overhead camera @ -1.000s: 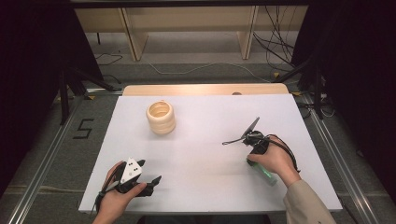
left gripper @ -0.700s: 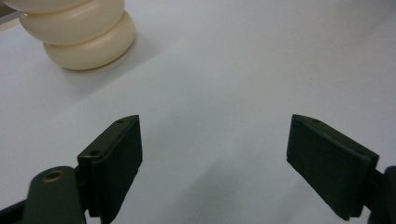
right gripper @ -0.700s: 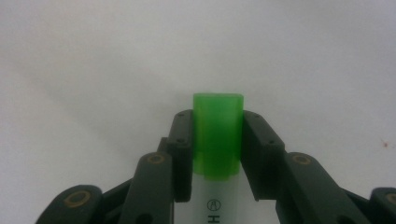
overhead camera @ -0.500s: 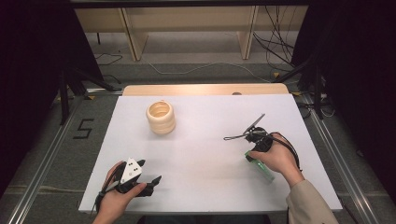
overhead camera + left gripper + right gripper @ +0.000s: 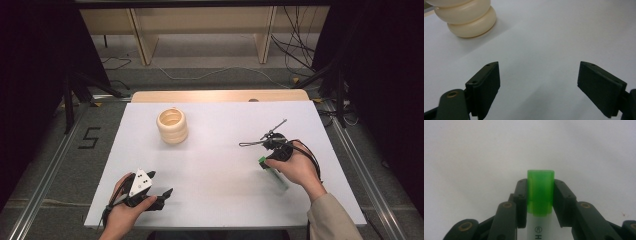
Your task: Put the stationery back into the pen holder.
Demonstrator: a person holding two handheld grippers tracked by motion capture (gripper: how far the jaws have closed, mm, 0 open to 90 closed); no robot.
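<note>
My right gripper (image 5: 540,202) has its fingers (image 5: 522,202) closed on a highlighter (image 5: 540,192), pinching it at the green cap w/ the white barrel running back between them toward the hand; the cap tip pokes just past the fingertips. Risk as I judge it: the grip sits on the cap, not the barrel, so if the cap is loose a tug or a tilt could pull it off & drop the body, and the smooth plastic could slide or pivot between the pads if I swing fast. Outward from there, in the high view the right hand (image 5: 295,167) is low over the white surface (image 5: 225,200), wrist angled in from the near right, the highlighter (image 5: 272,172) lying along under the palm. The left gripper (image 5: 539,85) has its fingers spread wide w/ nothing between them, only bare surface; ahead & off to the left of them stands a cream ringed stack (image 5: 466,17), well apart. Left hand (image 5: 130,200) rests near the front edge, gripper (image 5: 159,187) pointing inward, so a careless sweep fwd could knock that stack (image 5: 172,125).
</note>
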